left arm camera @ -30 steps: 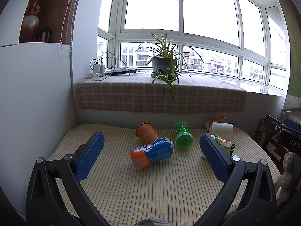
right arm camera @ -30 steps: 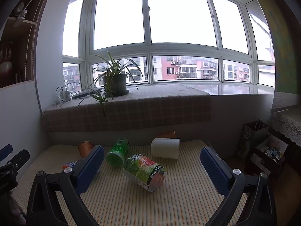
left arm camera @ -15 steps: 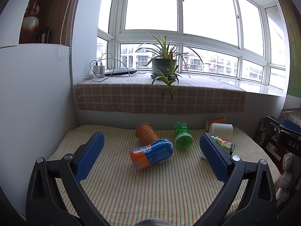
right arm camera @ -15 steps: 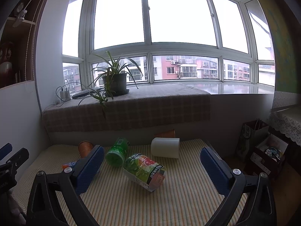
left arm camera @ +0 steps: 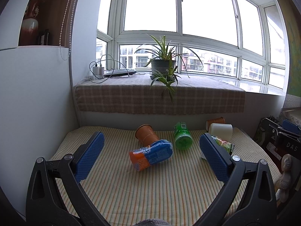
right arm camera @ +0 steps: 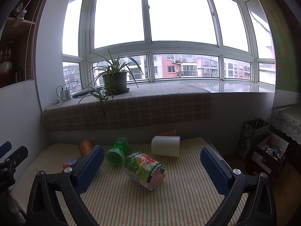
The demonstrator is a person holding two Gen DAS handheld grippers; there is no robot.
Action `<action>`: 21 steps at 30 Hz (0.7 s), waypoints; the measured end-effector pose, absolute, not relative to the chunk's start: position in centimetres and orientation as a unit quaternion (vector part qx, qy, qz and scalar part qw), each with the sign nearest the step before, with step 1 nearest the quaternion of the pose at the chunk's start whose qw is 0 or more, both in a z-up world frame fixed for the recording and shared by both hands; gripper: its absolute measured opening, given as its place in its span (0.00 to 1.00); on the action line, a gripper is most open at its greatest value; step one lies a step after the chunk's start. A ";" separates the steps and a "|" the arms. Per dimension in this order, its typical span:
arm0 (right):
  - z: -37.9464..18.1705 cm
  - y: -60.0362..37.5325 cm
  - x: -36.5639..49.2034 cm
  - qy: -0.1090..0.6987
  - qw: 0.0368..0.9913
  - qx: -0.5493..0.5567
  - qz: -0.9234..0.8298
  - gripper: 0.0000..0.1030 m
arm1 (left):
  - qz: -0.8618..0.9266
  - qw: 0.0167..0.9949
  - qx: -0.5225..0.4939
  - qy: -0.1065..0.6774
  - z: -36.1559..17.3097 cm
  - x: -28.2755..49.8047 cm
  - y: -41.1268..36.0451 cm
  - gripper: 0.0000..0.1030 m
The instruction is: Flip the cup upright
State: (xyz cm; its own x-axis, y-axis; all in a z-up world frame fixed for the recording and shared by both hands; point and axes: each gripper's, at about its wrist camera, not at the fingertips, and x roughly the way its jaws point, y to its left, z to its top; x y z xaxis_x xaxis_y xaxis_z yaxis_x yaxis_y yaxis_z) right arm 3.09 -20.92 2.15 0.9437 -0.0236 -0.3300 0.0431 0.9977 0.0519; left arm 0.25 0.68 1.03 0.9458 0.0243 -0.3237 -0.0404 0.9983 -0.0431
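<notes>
left gripper (left arm camera: 151, 151) spread wide and empty, right gripper (right arm camera: 152, 163) same deal, white plastic cup (right arm camera: 165, 146) lying sideways on striped yellow tablecloth (right arm camera: 169, 203)

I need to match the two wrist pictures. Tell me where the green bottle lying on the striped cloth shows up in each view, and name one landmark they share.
Left wrist: the green bottle lies right of centre, just right of the blue-and-orange cup.
Right wrist: the green bottle lies left of centre, just left of the green carton.
Shared landmark: the potted plant on the windowsill, also seen at.
</notes>
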 end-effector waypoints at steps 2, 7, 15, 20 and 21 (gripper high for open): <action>2.1 -20.9 3.1 0.167 0.985 0.029 -0.017 1.00 | 0.016 0.986 -0.024 0.163 1.0 0.3 0.7 1.00; 2.0 -21.0 3.1 0.169 0.985 0.030 -0.016 1.00 | 0.015 0.986 -0.023 0.164 1.1 0.2 0.5 1.00; 1.7 -21.1 3.4 0.173 0.984 0.029 -0.014 1.00 | 0.015 0.986 -0.023 0.163 1.1 0.2 0.5 1.00; 1.5 -21.0 3.5 0.176 0.984 0.029 -0.014 1.00 | 0.015 0.986 -0.023 0.164 1.0 0.1 0.4 1.00; 1.5 -21.0 3.5 0.176 0.984 0.029 -0.014 1.00 | 0.015 0.986 -0.023 0.164 1.0 0.2 0.4 1.00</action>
